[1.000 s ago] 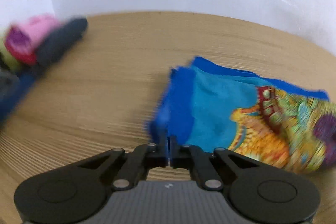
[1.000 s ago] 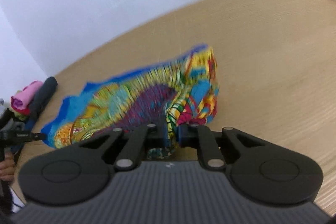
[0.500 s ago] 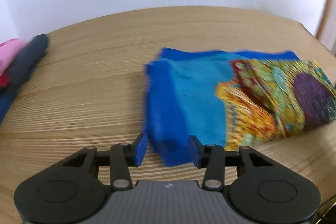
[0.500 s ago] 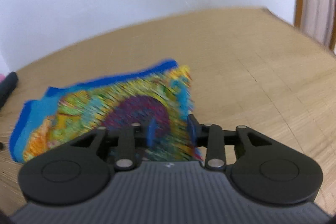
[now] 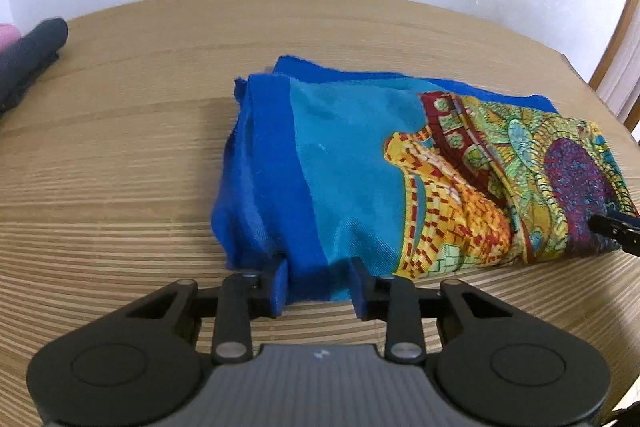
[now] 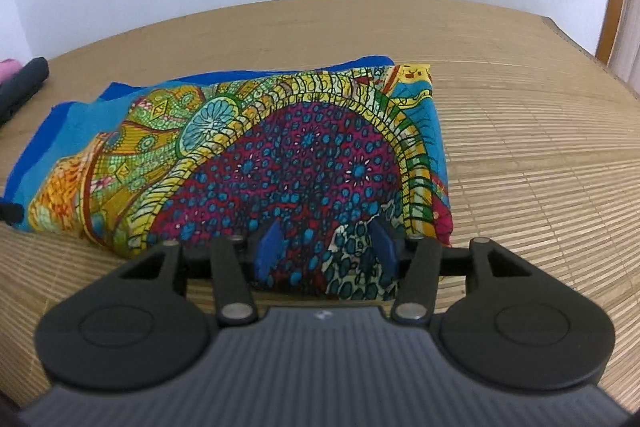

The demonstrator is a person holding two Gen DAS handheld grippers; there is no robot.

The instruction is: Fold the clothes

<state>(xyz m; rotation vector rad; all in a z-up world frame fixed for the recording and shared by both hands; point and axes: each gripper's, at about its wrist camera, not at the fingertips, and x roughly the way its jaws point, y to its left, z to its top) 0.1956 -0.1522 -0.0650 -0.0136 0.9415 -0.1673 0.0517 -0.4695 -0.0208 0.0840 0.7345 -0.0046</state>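
**Folded printed cloth on the bench, one hand-held gripper at each end**

Left: the left hand-held gripper (image 5: 319, 286) straddles the near edge of the cloth's (image 5: 360, 163) plain blue border, jaws closing, pads not yet pressing. Centre: the cloth lies folded in a thick oblong on the wooden bench (image 5: 120, 167), turquoise passing into yellow, green and purple print. Right: the right hand-held gripper (image 6: 326, 250) is released, jaws opening astride the patterned end.

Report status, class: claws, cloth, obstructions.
Left claw closing around cloth edge. Right claw opening, cloth between. Cloth folded on table. Nothing in the way.
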